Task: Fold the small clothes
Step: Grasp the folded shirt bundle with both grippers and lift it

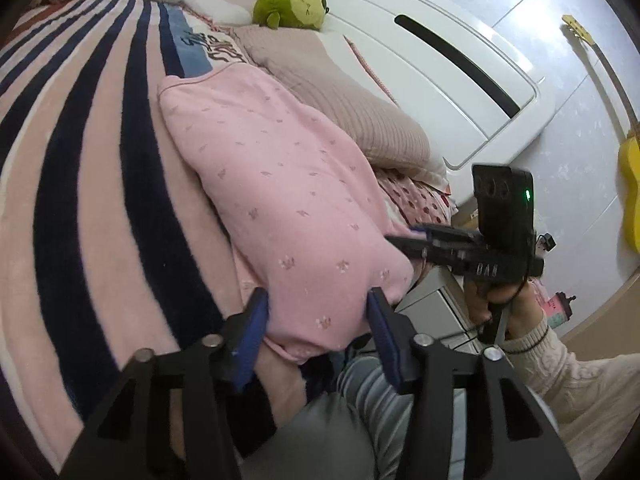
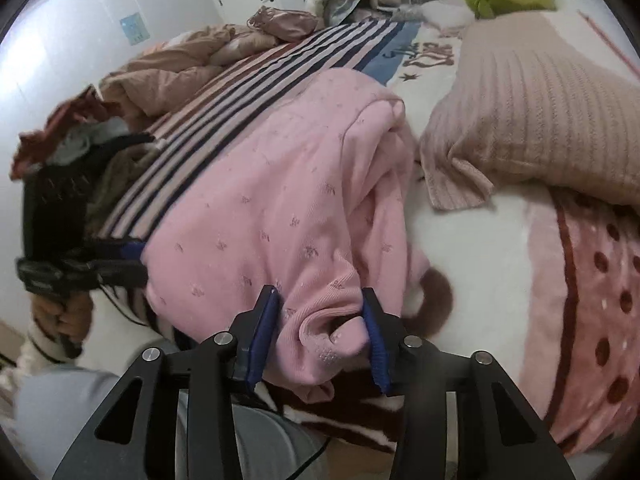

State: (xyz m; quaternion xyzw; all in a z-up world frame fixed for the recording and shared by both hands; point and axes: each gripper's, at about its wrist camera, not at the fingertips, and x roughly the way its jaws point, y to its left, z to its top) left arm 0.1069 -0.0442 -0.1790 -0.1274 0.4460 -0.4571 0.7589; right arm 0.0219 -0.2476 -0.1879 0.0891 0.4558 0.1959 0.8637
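A pink garment (image 1: 280, 184) with small flower prints lies stretched over the striped blanket (image 1: 80, 184) on the bed. My left gripper (image 1: 318, 308) holds its near corner between the blue pads. My right gripper (image 2: 322, 320) holds the other near corner, where the cloth bunches into a fold; the garment (image 2: 272, 208) runs away from it across the bed. The right gripper also shows in the left wrist view (image 1: 416, 240) at the garment's right edge. The left gripper shows in the right wrist view (image 2: 132, 264) at the garment's left edge.
A ribbed beige pillow (image 2: 532, 120) lies right of the garment, with a green plush toy (image 1: 292, 4) behind it. A pile of clothes (image 2: 80, 148) sits at the left. A white headboard (image 1: 440, 60) and a yellow guitar (image 1: 630, 192) stand to the right.
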